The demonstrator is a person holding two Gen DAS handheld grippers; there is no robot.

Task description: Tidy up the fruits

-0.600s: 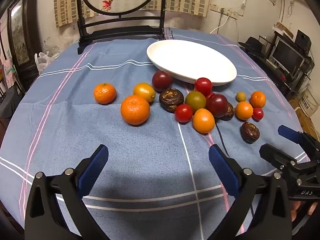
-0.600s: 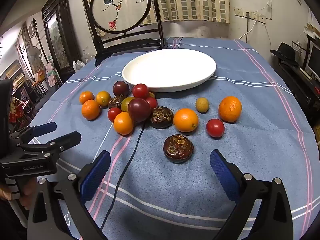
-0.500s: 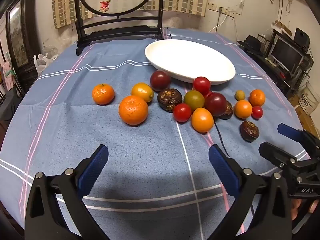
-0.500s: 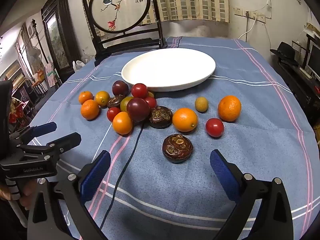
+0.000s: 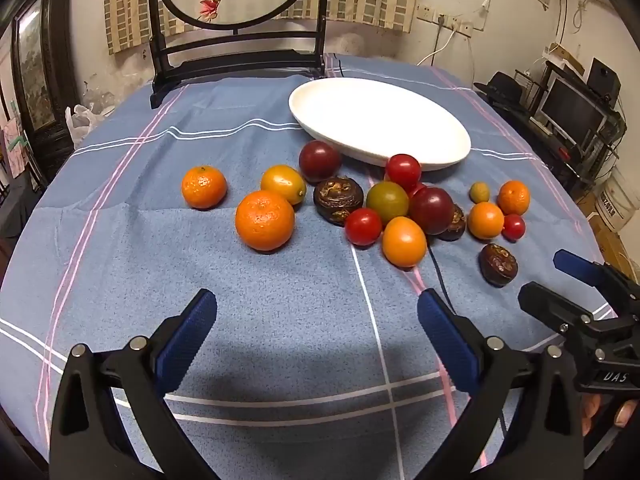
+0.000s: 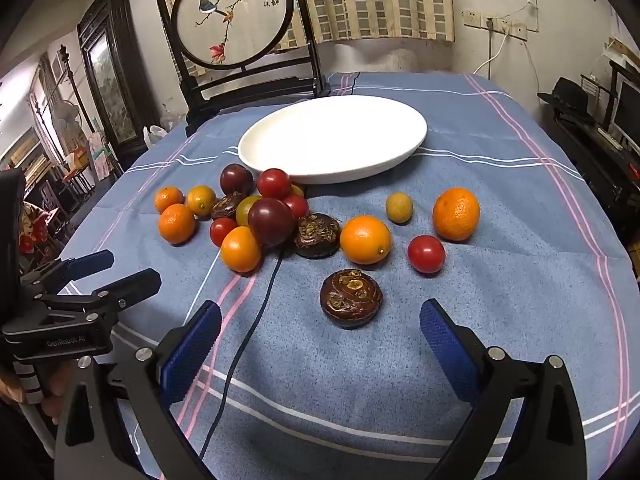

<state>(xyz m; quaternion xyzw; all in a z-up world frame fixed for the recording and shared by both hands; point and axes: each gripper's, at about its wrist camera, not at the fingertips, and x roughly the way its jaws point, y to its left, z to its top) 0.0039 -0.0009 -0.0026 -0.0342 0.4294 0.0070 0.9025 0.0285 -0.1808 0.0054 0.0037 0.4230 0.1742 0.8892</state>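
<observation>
Left claw (image 5: 316, 320) over bare tablecloth (image 5: 280, 300)

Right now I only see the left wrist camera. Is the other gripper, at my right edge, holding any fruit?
Observer: No. The right gripper is open and empty. The brown fruit lies on the cloth in line with its gap, touched by neither finger.
Operator: What's painted on that round screen? I only see a flower.
Observer: The round screen also shows two birds on a branch.
Operator: Where does the black cable go?
Observer: The black cable runs from under the fruit pile toward the near table edge.
</observation>
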